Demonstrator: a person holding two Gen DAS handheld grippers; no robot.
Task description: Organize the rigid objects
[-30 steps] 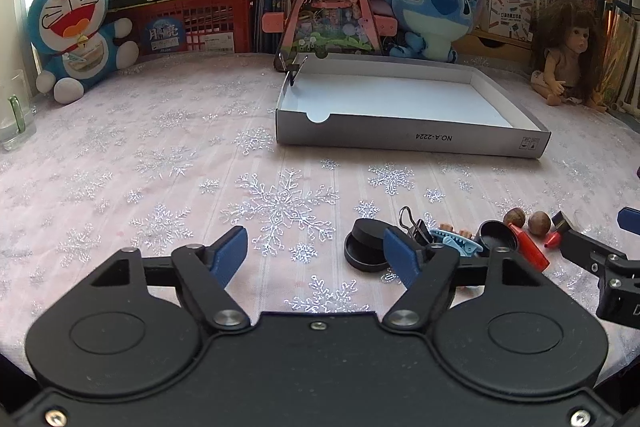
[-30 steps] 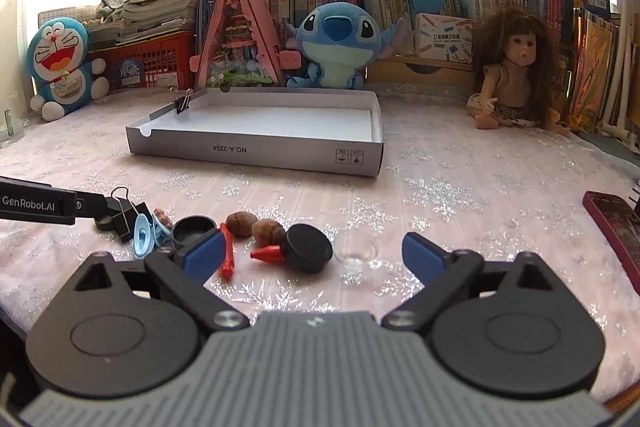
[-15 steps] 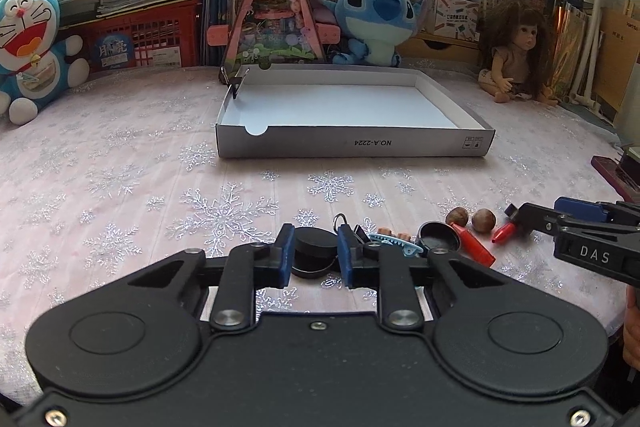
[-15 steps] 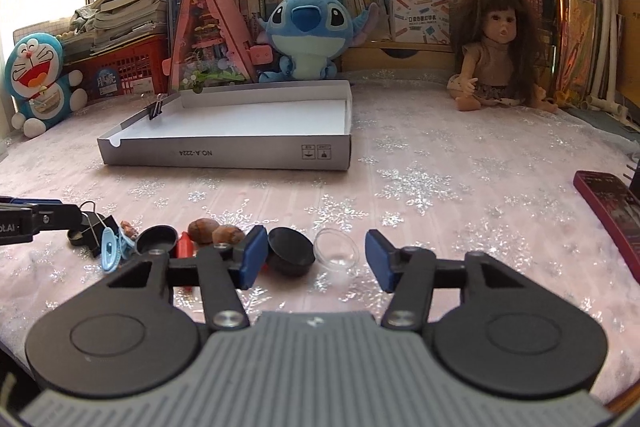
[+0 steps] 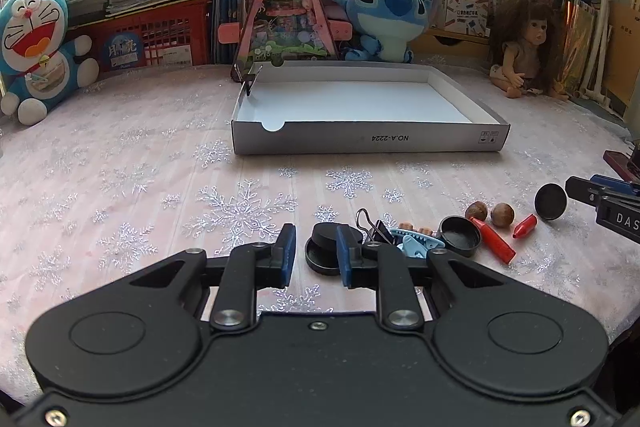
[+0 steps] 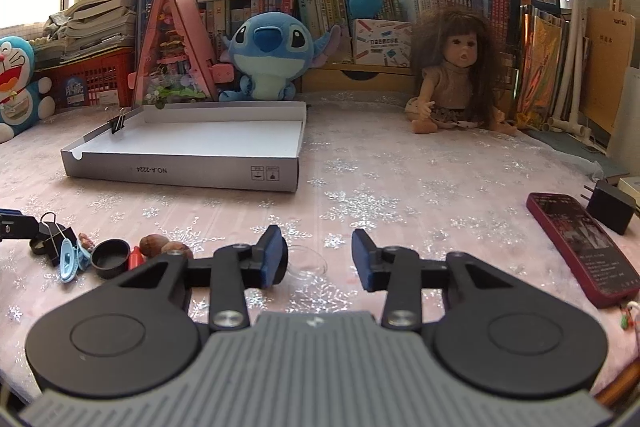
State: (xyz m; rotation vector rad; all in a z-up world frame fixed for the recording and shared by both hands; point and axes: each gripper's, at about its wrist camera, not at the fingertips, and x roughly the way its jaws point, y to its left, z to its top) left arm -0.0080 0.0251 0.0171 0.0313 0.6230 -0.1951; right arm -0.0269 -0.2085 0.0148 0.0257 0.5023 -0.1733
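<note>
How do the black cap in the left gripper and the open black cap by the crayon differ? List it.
Gripped black cap: closed side up, clamped by the left gripper. Open black cap: hollow side up, lying free. Both are round and black.

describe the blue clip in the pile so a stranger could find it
Start at the white tray mid-table, then come toward the camera to the cluster of small things. The blue clip lies between a black binder clip and an open black cap; it is the only light blue, toothed piece there.
</note>
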